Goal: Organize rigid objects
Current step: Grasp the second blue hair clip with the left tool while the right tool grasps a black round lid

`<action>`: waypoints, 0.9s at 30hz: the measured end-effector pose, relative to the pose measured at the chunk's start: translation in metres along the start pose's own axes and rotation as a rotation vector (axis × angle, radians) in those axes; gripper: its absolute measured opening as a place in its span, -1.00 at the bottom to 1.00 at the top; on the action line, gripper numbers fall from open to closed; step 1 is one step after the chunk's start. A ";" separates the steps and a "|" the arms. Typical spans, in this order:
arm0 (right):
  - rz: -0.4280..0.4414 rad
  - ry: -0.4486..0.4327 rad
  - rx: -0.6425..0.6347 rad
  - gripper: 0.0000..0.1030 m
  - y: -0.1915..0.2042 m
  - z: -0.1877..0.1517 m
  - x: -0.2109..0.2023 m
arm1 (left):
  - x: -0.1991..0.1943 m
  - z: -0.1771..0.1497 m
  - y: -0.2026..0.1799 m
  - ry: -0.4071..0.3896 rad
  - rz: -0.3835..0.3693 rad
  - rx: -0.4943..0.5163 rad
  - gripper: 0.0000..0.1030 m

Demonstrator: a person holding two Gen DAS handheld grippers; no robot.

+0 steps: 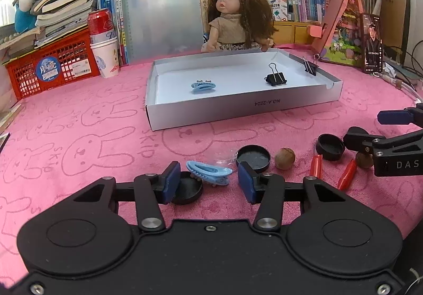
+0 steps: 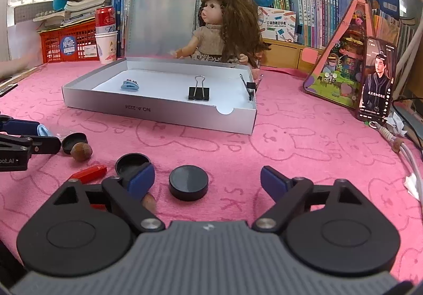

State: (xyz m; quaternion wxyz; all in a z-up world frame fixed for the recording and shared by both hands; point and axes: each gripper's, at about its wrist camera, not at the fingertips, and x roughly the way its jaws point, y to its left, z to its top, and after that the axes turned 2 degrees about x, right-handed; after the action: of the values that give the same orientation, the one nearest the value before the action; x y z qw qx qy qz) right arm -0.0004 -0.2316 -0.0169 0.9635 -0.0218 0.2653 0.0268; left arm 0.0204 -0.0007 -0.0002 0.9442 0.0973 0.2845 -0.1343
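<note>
In the left wrist view my left gripper [image 1: 208, 176] stands open over the pink cloth, with a light blue hair clip [image 1: 208, 172] lying between its blue pads, untouched. A black cap [image 1: 186, 189] lies under its left finger. My right gripper [image 2: 206, 173] is open around a black round cap [image 2: 188, 186] without touching it. Another cap [image 2: 132, 162], a nut [image 2: 81, 151] and a red piece [image 2: 90, 173] lie to its left. The grey box [image 1: 238, 110] holds a second blue clip [image 1: 203, 86] and a binder clip [image 1: 275, 78]; one more binder clip [image 1: 309, 67] is clipped on its rim.
A doll [image 1: 238, 20] sits behind the box against a clear board. At the back left are a red basket [image 1: 53, 67] and a can on paper cups [image 1: 101, 38]. A phone [image 2: 376, 83], a pink triangular stand and a cable [image 2: 401, 147] are at the right.
</note>
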 end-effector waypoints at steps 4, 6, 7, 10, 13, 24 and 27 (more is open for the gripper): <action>0.015 0.001 0.000 0.60 0.001 0.000 0.000 | -0.001 0.000 -0.001 -0.010 0.013 0.020 -0.11; 0.025 0.002 0.008 0.54 0.002 0.000 0.000 | 0.000 0.000 -0.001 -0.008 0.014 0.020 -0.15; 0.028 0.003 0.013 0.51 0.002 -0.001 0.000 | 0.000 0.000 -0.001 -0.006 0.013 0.020 -0.17; 0.033 0.000 0.019 0.46 0.003 -0.002 -0.001 | -0.001 -0.002 -0.002 -0.006 0.014 0.034 -0.20; 0.042 -0.002 0.017 0.39 0.005 -0.002 -0.002 | -0.002 -0.003 -0.003 -0.008 0.011 0.045 -0.25; 0.071 0.001 0.031 -0.07 0.012 -0.002 -0.005 | -0.002 -0.003 -0.001 -0.004 0.008 0.031 -0.31; 0.065 -0.002 0.026 -0.21 0.015 -0.002 -0.005 | -0.003 -0.003 0.002 -0.001 0.008 0.023 -0.31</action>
State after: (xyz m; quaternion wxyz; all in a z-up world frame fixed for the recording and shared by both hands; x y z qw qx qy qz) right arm -0.0062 -0.2174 -0.0165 0.9626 -0.0005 0.2653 0.0548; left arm 0.0174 0.0021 -0.0007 0.9437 0.1092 0.2822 -0.1336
